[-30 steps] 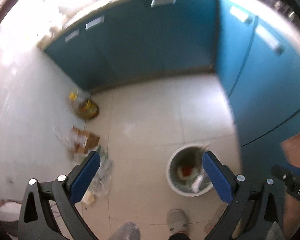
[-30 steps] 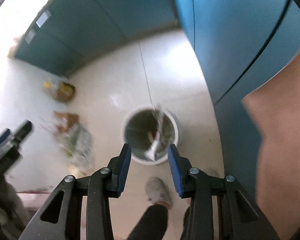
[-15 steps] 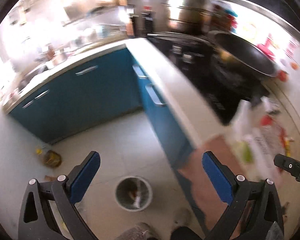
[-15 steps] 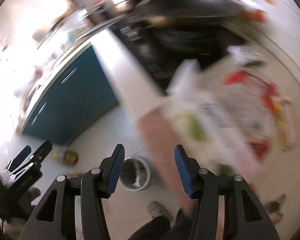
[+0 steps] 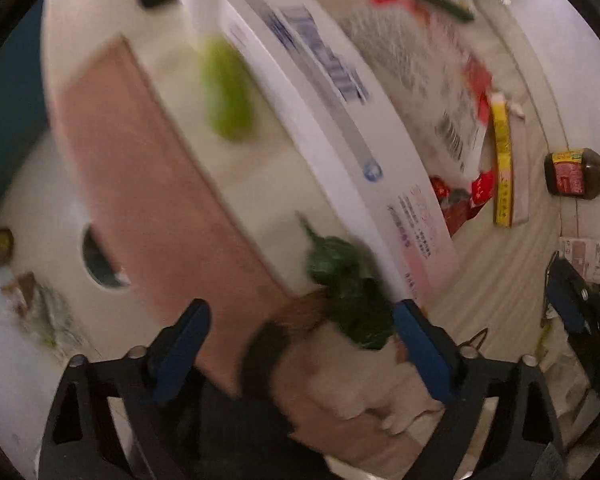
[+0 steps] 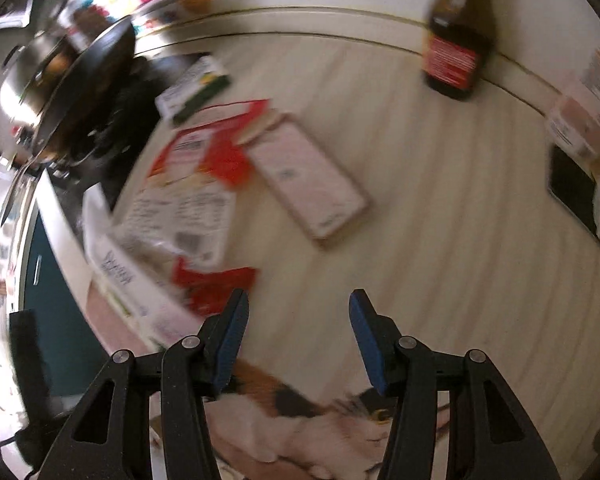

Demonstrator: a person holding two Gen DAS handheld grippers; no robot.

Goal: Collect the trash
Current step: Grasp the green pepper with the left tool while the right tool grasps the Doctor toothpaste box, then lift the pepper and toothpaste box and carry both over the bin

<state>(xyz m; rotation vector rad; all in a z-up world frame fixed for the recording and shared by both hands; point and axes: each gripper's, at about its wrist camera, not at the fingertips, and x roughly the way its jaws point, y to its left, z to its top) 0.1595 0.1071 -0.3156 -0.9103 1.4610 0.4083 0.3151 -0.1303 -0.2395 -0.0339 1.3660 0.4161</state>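
Blue-padded jaws of the left gripper (image 5: 300, 344) are seen spread wide, nothing between them. Just ahead of its pads a dark green leafy scrap (image 5: 350, 278) lies on the pale counter (image 5: 500, 292), touching the edge of a long white box (image 5: 332, 120). A pink board (image 5: 148, 196) runs ahead and to the left of the pads; past its left edge, far below, part of the trash bin (image 5: 100, 264) is visible on the floor. Red wrappers (image 5: 460, 200) and a yellow strip (image 5: 503, 160) are scattered ahead-right, a brown sauce bottle (image 5: 572, 174) further right — all blurred.

The right gripper (image 6: 298, 340) is held apart too, empty, over bare counter. A red wrapper (image 6: 214, 286) sits just ahead-left of its left pad, a printed packet (image 6: 192, 208) beyond that, and a pink flat box (image 6: 308, 184) straight ahead, clear of the jaws. The bottle (image 6: 454, 56) stands far ahead-right; a black pan (image 6: 88, 80) far ahead-left.
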